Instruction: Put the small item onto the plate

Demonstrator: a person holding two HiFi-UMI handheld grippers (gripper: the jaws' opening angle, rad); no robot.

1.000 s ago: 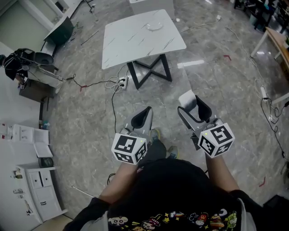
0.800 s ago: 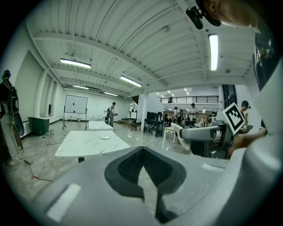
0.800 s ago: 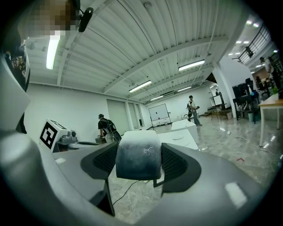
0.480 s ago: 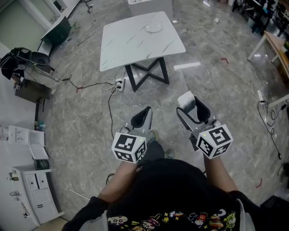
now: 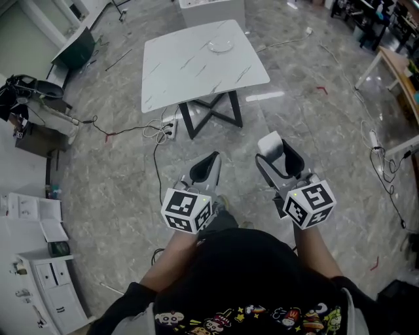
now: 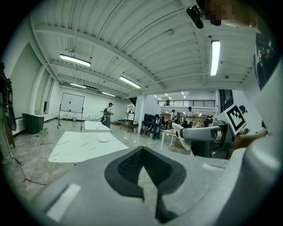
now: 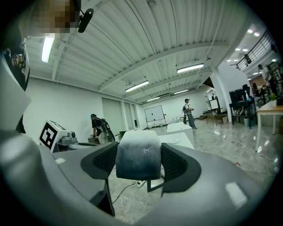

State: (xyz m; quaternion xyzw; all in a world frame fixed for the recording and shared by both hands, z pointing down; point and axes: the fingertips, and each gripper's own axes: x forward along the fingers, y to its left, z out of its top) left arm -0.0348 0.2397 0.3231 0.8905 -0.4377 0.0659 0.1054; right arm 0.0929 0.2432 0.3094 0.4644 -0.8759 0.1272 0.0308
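Observation:
A white marble-top table stands ahead on the grey floor, with a small white plate near its far edge. My right gripper is shut on a small item, a whitish block with a grey lower half, which fills the gap between the jaws in the right gripper view. My left gripper is shut with nothing in it; its jaws meet in the left gripper view. That view also shows the table and the plate. Both grippers hang at waist height, well short of the table.
A power strip and cables lie on the floor by the table's black X-shaped leg. White cabinets stand at the lower left, a wooden table at the right, a white box behind the table. People stand far off.
The table has shifted lower in the head view and looks a little nearer, as the person steps toward it. Both grippers keep their places and states.

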